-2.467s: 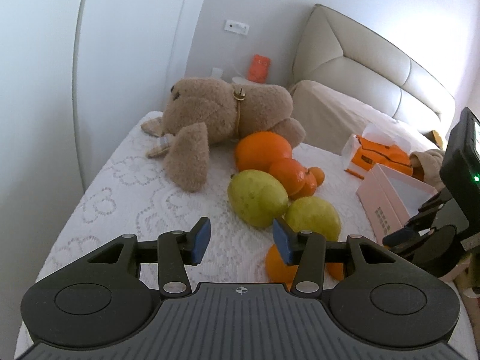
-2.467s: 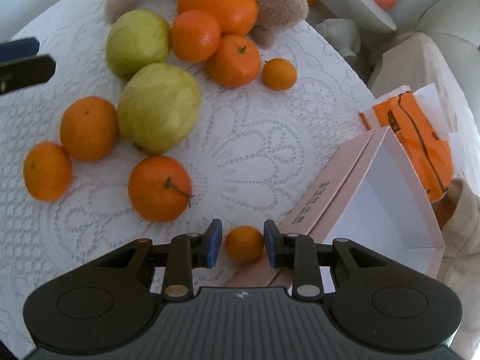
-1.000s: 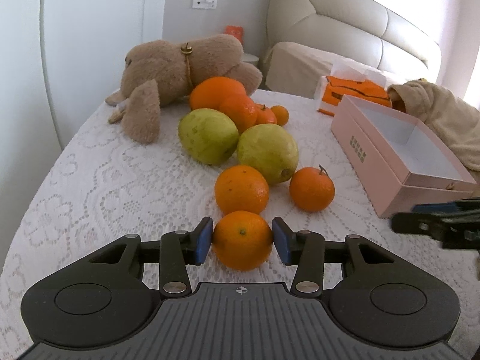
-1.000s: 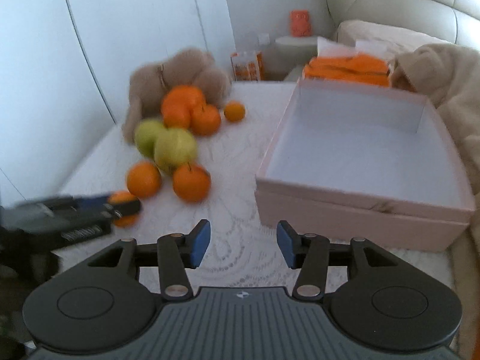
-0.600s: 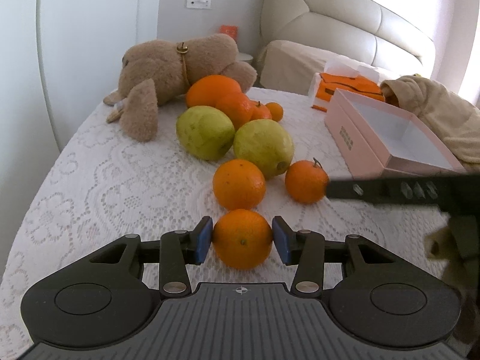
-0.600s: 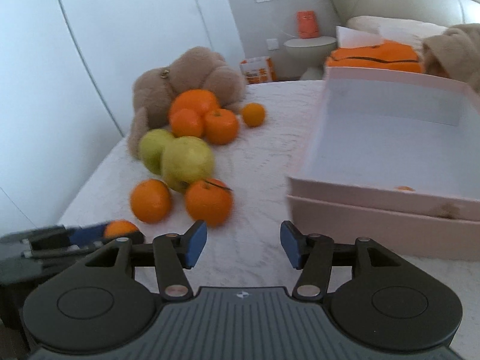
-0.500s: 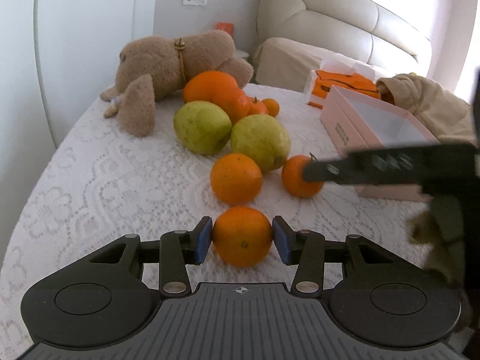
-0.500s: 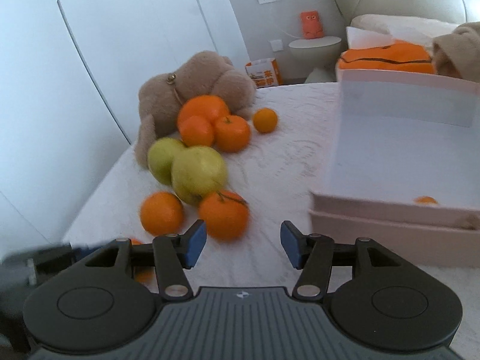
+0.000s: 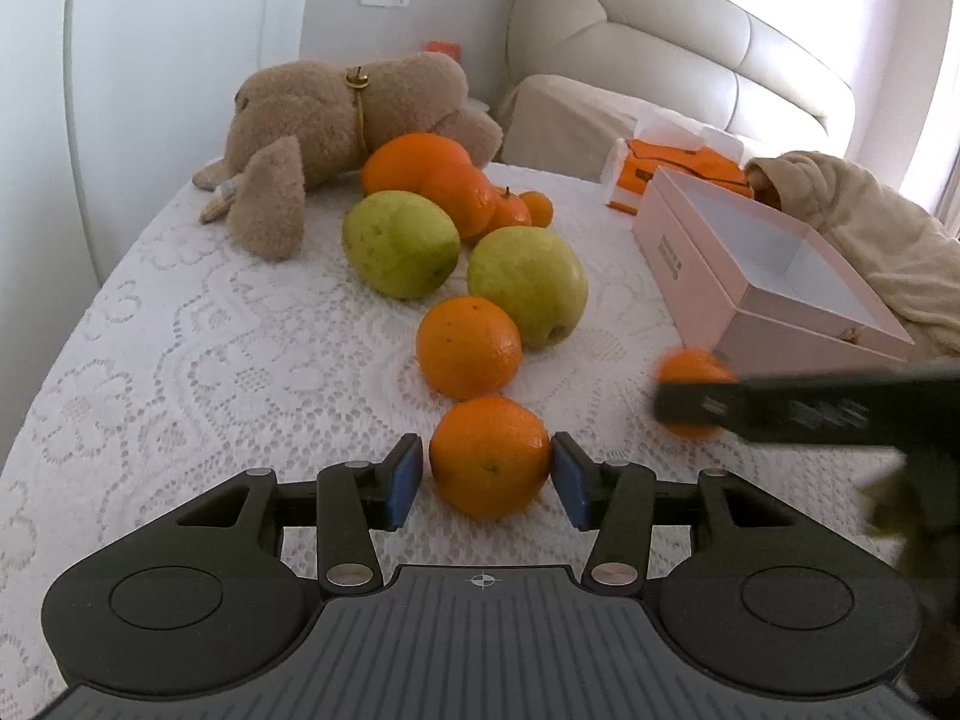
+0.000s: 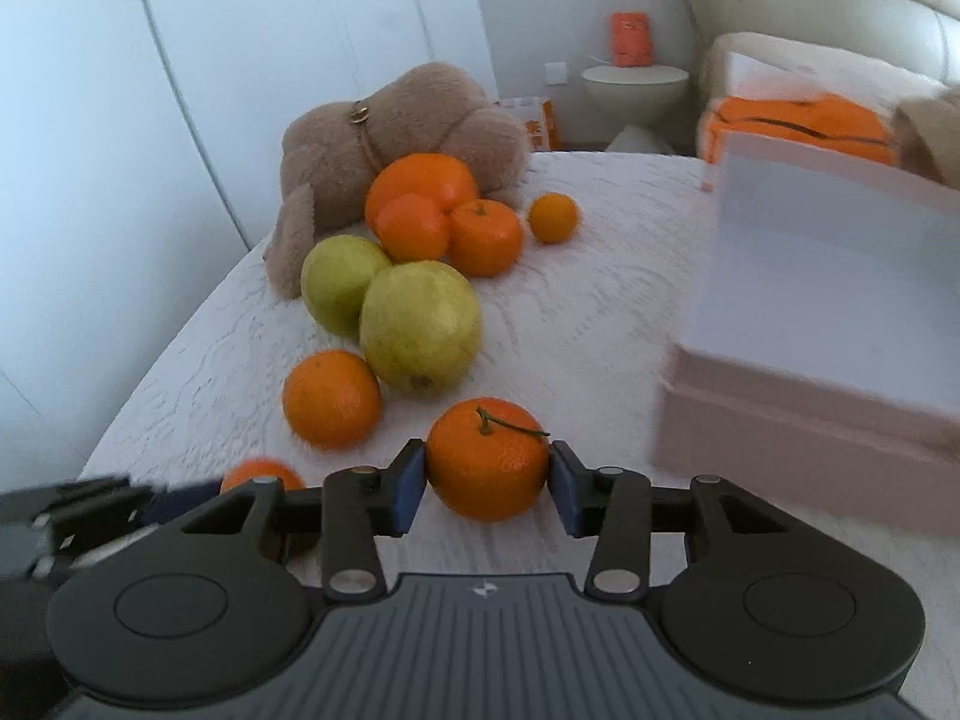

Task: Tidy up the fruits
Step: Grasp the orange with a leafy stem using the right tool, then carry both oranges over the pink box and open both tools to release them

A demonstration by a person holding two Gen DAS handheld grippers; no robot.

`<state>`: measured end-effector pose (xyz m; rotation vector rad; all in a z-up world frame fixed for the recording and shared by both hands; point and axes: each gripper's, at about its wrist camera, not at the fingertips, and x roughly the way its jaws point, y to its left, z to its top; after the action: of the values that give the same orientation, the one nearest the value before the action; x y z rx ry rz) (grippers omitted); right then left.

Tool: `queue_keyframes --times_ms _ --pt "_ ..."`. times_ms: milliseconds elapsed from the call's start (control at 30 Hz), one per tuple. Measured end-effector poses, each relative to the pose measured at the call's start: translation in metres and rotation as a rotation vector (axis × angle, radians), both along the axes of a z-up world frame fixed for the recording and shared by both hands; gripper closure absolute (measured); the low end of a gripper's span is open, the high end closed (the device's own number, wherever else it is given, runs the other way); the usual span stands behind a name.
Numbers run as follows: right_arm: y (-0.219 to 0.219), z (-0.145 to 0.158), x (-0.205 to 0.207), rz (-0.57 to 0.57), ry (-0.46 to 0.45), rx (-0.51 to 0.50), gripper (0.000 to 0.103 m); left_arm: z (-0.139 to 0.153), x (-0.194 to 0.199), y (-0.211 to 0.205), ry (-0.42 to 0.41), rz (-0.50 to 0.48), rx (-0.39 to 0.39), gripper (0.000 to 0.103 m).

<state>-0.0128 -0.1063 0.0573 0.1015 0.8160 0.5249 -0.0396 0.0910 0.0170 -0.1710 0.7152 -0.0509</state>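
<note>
An orange is framed between the blue pads of the left hand-held gripper on the lace-covered surface; a thin gap shows at the left pad, while the right pad sits against the peel, so a firm grip cannot be confirmed. A stemmed mandarin is flanked closely on both sides by the pads of the right hand-held gripper; whether it is clamped cannot be told. Just behind the left orange lies a second orange, touching a green pear, with another pear beside it. Further back, a large orange, two smaller ones and a tiny one are gathered against a plush toy. An open pink box stands to the right, near the fruit.
</note>
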Motion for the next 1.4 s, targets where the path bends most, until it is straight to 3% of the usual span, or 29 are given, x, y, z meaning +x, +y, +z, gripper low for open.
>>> queue_keyframes --times_ms 233,367,533,667,767,933,1033,1133,1267,1400 --pt "-0.063 0.0 -0.033 -0.159 -0.028 -0.084 0.06 -0.002 0.003 -0.009 -0.005 -0.015 0.041 0.055" --pt "-0.094 -0.002 -0.041 -0.252 -0.026 -0.107 0.06 0.006 0.004 -0.017 -0.018 -0.015 0.0 0.056" --pt "-0.106 0.013 -0.048 -0.288 -0.104 -0.1 0.06 0.049 0.013 -0.038 -0.125 -0.134 -0.112 0.056" --pt "-0.11 0.045 -0.043 -0.34 -0.24 -0.089 0.06 0.103 0.051 -0.067 -0.217 -0.256 -0.173 0.056" --pt "-0.125 0.07 -0.024 -0.393 -0.28 -0.023 0.06 0.129 0.092 -0.099 -0.247 -0.316 -0.183 0.055" --pt "-0.147 0.08 0.025 -0.434 -0.214 0.071 0.06 0.123 0.17 -0.153 -0.126 -0.402 -0.175 0.055" --pt "-0.15 0.066 0.046 -0.463 -0.166 0.029 0.06 0.098 0.203 -0.182 -0.047 -0.385 -0.057 0.055" --pt "-0.149 0.048 0.057 -0.466 -0.143 -0.045 0.06 0.072 0.225 -0.194 0.037 -0.377 0.013 0.055" --pt "-0.145 0.025 0.064 -0.425 -0.093 -0.061 0.06 0.053 0.23 -0.201 0.113 -0.374 0.051 0.055" --pt "-0.14 0.012 0.068 -0.403 -0.06 -0.084 0.059 0.054 0.222 -0.19 0.106 -0.362 0.04 0.055"
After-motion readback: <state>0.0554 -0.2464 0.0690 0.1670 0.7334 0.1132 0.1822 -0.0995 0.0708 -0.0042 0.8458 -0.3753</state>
